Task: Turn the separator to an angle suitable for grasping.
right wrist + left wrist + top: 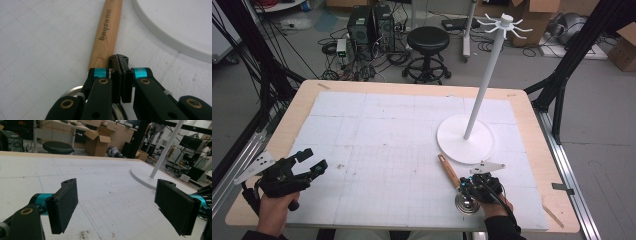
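You are holding the left gripper [309,162] low at about 8 o'clock on the white gridded mat [377,130], its jaws spread wide with nothing between them; in the left gripper view the two black pads [63,208] are standing far apart over bare mat, pointing toward the stand's base [143,176] at roughly 2 o'clock. Your left hand [274,210] is gripping the handle near the table's [522,107] near edge, and the grey three-cornered plate [254,166] is sitting on top of the tool. You are keeping the right gripper [467,186] at about 5 o'clock on the mat, with your right hand [497,205] behind it. In the right gripper view its jaws are pressed together, pad against pad, and they appear to be clamping something thin just below the end of the wooden handle [106,32]; the pinched part is hidden, so whether it is the whisk's wire stem cannot be told for certain. The whisk [457,187] is lying on the mat just in front of you: its wooden handle [448,170] is pointing toward 11 o'clock, ending just beside the rim of the white round base [452,145], and its coiled metal head [467,204] is resting under the gripper. The white pole [484,80] is rising from that base, tilted in the high view, with hook arms [507,22] at its top.
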Action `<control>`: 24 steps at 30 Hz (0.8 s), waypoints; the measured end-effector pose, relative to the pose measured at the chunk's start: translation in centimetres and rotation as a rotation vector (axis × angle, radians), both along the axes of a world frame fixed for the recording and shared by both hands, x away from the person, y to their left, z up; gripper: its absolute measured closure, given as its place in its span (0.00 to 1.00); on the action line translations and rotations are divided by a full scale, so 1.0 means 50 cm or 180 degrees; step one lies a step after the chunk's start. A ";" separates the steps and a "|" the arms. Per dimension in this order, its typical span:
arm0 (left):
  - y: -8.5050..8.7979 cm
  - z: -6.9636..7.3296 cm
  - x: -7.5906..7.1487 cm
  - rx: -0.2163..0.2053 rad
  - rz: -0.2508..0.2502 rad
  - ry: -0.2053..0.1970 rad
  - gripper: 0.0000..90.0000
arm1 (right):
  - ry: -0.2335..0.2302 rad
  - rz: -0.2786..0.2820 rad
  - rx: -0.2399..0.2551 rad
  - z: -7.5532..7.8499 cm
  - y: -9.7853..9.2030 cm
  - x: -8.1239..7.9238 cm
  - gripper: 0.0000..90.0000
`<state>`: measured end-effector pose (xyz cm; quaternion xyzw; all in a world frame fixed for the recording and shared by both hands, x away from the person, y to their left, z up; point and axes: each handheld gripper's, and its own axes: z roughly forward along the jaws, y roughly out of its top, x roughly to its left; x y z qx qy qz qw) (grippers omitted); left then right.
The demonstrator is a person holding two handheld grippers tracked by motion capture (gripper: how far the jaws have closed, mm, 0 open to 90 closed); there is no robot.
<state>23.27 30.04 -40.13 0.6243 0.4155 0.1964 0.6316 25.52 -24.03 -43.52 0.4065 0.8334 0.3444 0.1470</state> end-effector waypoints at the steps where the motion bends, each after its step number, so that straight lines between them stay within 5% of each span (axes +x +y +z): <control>1: 0.000 0.000 0.000 0.0000 0.0000 0.0000 0.21 | 0.0000 0.0000 0.0000 0.000 0.000 0.000 0.98; 2: 0.000 0.000 0.000 0.0000 -0.0003 0.0002 0.21 | -0.0073 -0.0026 0.0060 0.007 -0.005 -0.003 0.93; 3: 0.000 0.000 0.000 0.0009 -0.0006 0.0001 0.21 | -0.0202 -0.0093 0.0188 0.023 -0.018 -0.009 0.77; 6: 0.000 0.000 0.001 0.0014 -0.0015 -0.0005 0.21 | -0.0348 -0.0177 0.0246 0.042 -0.031 -0.020 0.64; 11: -0.005 0.000 0.000 0.0000 -0.0085 -0.0013 0.21 | -0.0793 -0.0631 0.0513 0.092 -0.083 -0.065 0.27; 17: -0.004 0.004 0.003 0.0050 -0.0166 -0.0073 0.18 | -0.1145 -0.0878 0.0490 0.097 -0.115 -0.108 0.17; 24: 0.005 0.004 0.001 0.0039 -0.0100 -0.0088 0.18 | -0.1278 -0.0940 0.0701 0.101 -0.137 -0.125 0.17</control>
